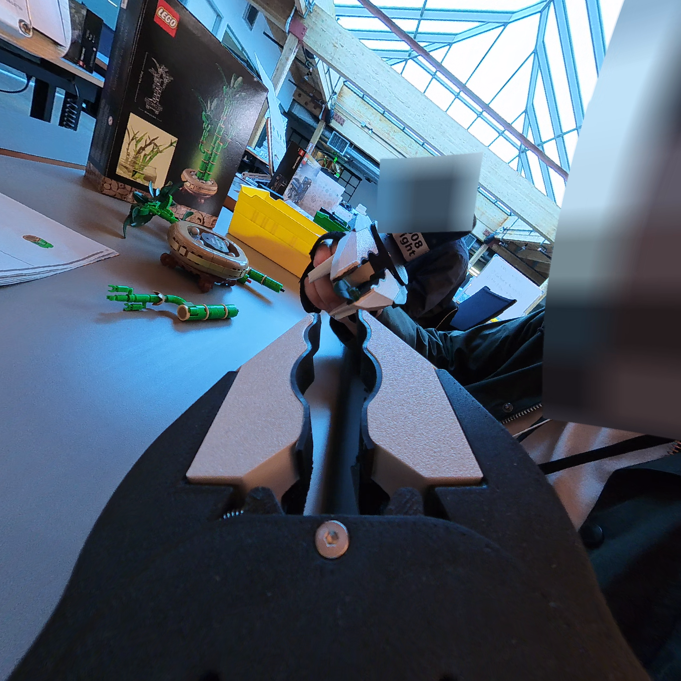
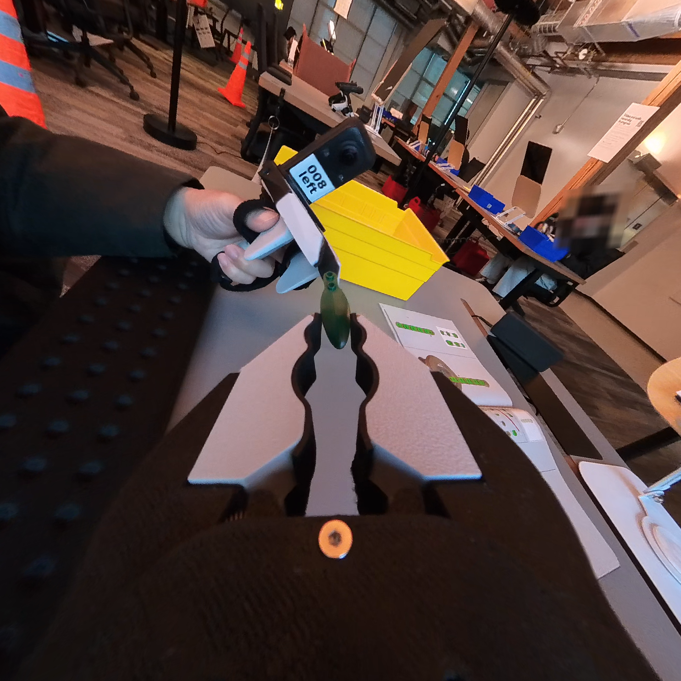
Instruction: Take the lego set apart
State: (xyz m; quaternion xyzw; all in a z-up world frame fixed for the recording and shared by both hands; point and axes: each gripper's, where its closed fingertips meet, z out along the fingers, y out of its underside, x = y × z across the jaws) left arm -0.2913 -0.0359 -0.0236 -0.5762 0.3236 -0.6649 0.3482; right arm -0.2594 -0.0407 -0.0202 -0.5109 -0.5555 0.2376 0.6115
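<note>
My right gripper [image 2: 335, 321] is shut on a dark green lego leaf [image 2: 334, 324] and holds it in the air above the grey table [image 2: 239, 324]; the leaf's studded end points away from me. It also shows in the left wrist view [image 1: 348, 293], with the leaf [image 1: 345, 289] in its tips. My left gripper [image 1: 339, 317] is slightly open with nothing between its fingers. In the right wrist view its tip [image 2: 324, 271] is right at the leaf's studded end. On the table lie the round tan pot base [image 1: 206, 254], a bamboo stalk [image 1: 173, 300], a shorter stalk [image 1: 263, 280] and a leafy sprig [image 1: 154, 210].
The set's box [image 1: 173, 110] stands at the back of the table. A yellow bin [image 1: 272, 228] sits beside it and also shows in the right wrist view [image 2: 376, 239]. An instruction booklet [image 2: 442, 350] lies open, with a black box [image 2: 523, 350] past it. The gap from one gripper's tips to the other's is roughly 4 centimetres.
</note>
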